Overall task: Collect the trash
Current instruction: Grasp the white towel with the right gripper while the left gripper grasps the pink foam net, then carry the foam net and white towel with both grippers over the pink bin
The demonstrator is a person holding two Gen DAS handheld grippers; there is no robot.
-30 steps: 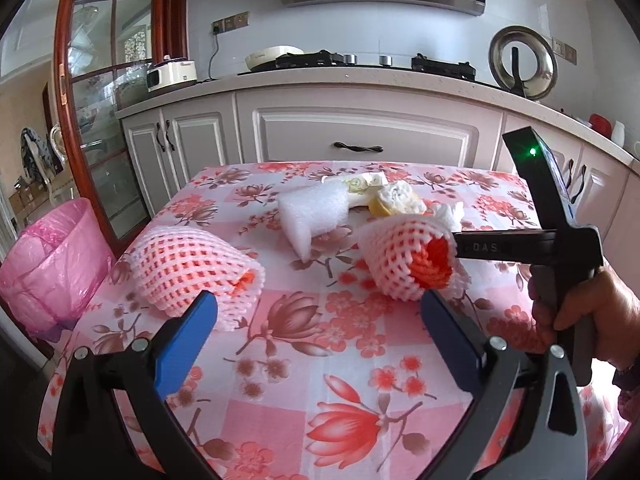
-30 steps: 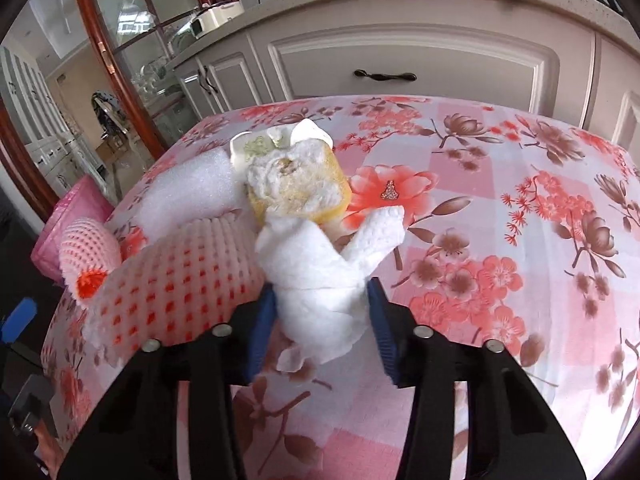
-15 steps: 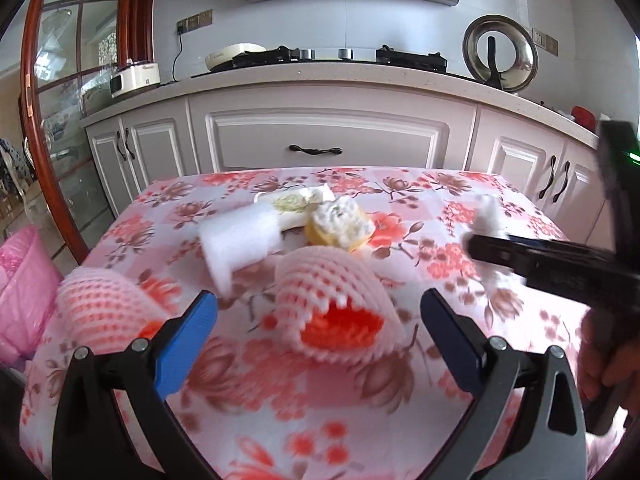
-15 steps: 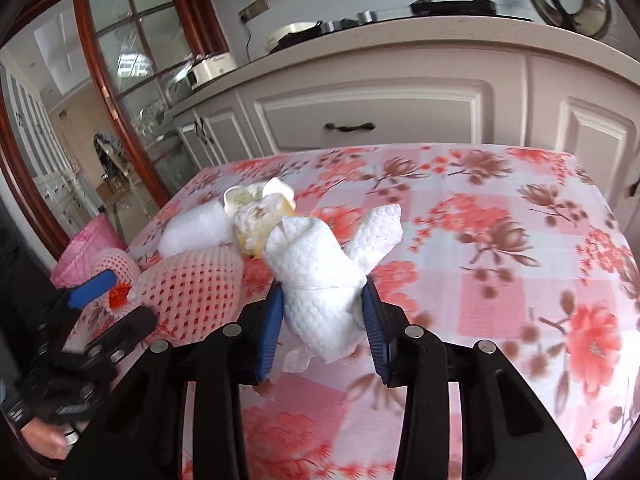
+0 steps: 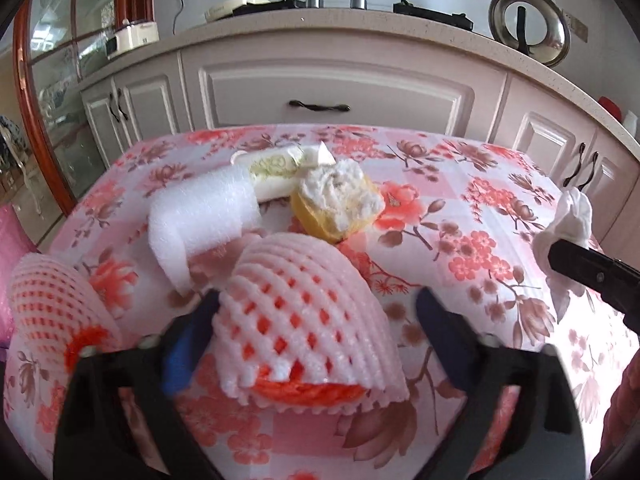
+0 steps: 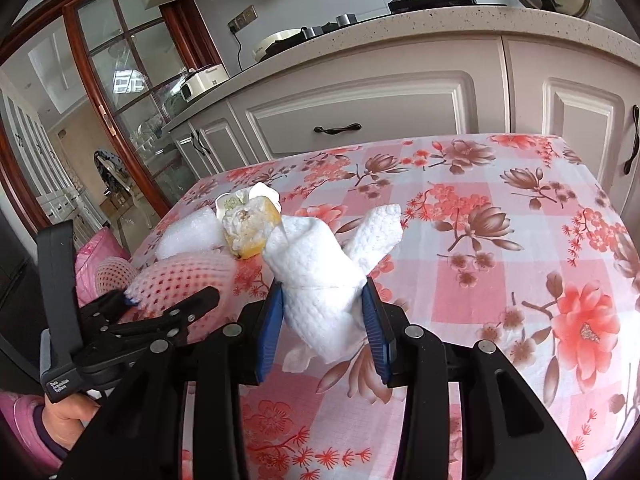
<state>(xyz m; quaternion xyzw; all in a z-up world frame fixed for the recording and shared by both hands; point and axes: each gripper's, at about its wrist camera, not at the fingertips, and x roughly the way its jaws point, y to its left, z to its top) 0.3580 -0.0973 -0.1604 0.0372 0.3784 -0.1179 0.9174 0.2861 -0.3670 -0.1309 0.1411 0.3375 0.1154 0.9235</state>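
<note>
My left gripper point(image 5: 316, 312) is open, its blue fingers either side of a pink foam fruit net point(image 5: 308, 316) lying on the floral tablecloth point(image 5: 460, 216). My right gripper point(image 6: 324, 320) is shut on a crumpled white paper towel point(image 6: 320, 272), held above the table; the towel also shows at the right edge of the left wrist view point(image 5: 568, 224). A second pink foam net point(image 5: 52, 304) lies at the left. A white foam sheet point(image 5: 204, 216), a yellow peel with tissue point(image 5: 336, 200) and a white wrapper point(image 5: 276, 168) lie behind.
A pink trash bag point(image 6: 96, 256) hangs off the table's left edge. White kitchen cabinets point(image 5: 332, 92) and a counter stand behind the table. A glass-door cabinet point(image 5: 48, 60) is at the left.
My left gripper moved forward and down so its fingers now straddle the near pink net. My right gripper lifted the paper towel up and back to the right.
</note>
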